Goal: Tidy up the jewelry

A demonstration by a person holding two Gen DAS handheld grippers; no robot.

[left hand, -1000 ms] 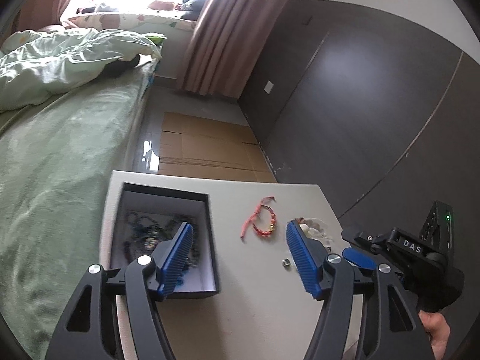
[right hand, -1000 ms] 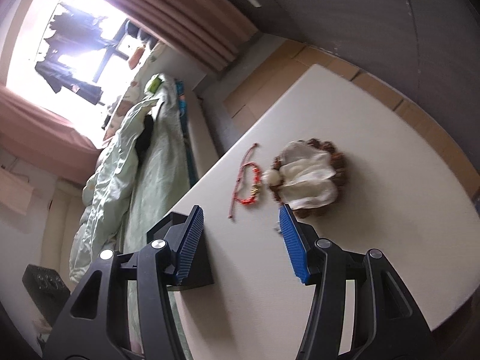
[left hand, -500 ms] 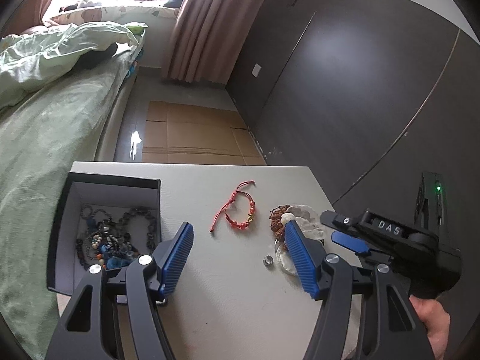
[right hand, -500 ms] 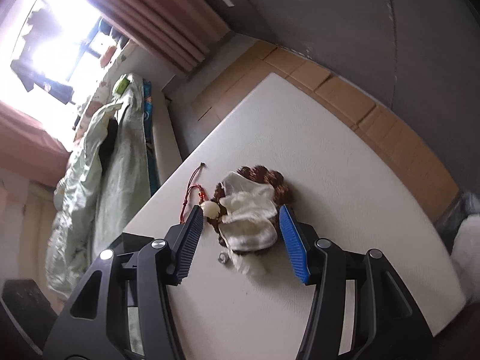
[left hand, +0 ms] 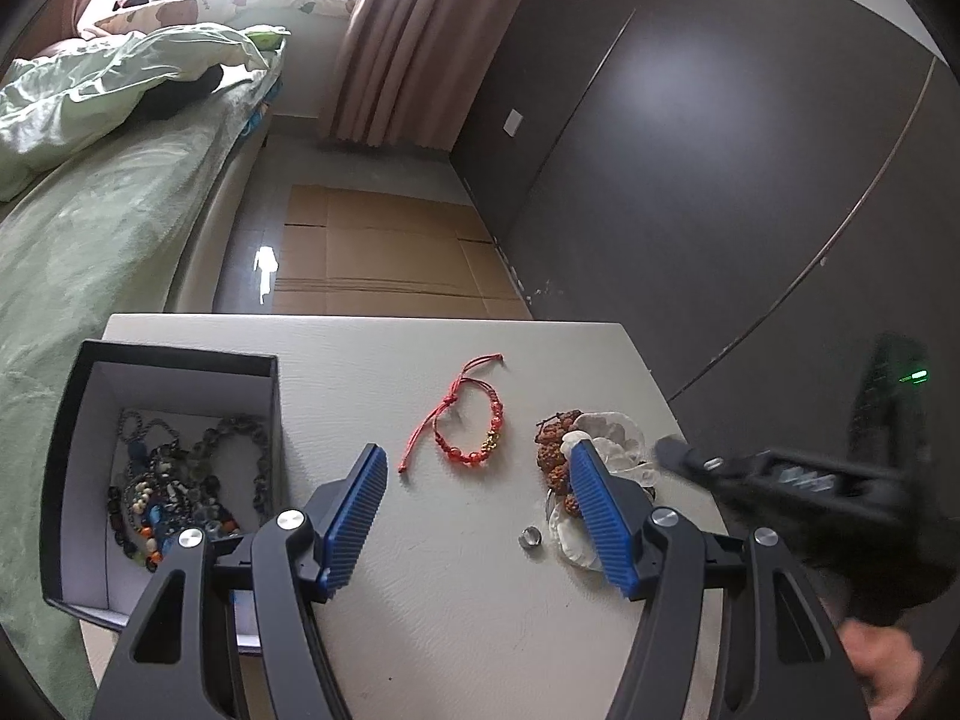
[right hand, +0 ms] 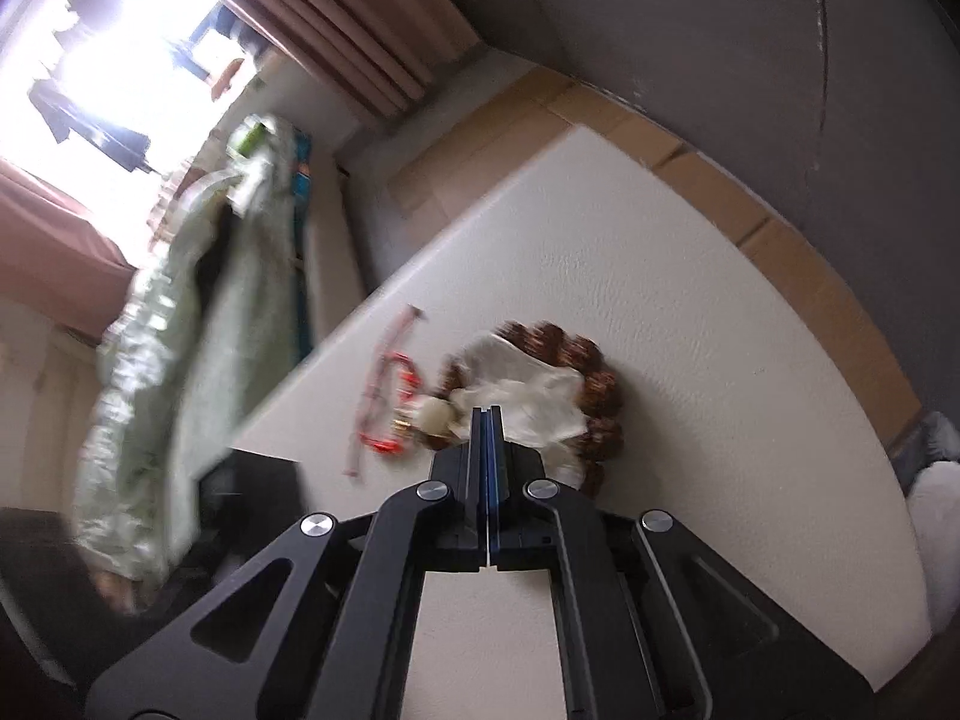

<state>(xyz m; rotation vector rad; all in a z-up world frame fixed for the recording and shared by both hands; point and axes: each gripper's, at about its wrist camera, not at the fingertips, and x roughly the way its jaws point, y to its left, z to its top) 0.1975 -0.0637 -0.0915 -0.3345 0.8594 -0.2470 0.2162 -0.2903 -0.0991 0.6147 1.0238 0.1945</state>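
Observation:
A black box (left hand: 90, 372) holding several bead strings (left hand: 180, 492) sits at the table's left. A red cord bracelet (left hand: 474, 426) lies mid-table and also shows in the right wrist view (right hand: 390, 408). A brown bead bracelet with white translucent pieces (left hand: 606, 438) lies to its right, with a small silver ring (left hand: 530, 537) near it. My left gripper (left hand: 474, 516) is open and empty above the table. My right gripper (right hand: 487, 420) is shut, its tips right over the white pieces (right hand: 528, 396); whether it pinches them is hidden. It also shows blurred in the left wrist view (left hand: 780, 480).
The white table (left hand: 480, 630) stands beside a bed with a green cover (left hand: 90, 228). Cardboard (left hand: 384, 264) lies on the floor beyond it, and a dark wall (left hand: 720, 150) runs along the right.
My right gripper has closed its jaws and dropped toward the white pieces. My left gripper has shifted a little, with the box further left in its view.

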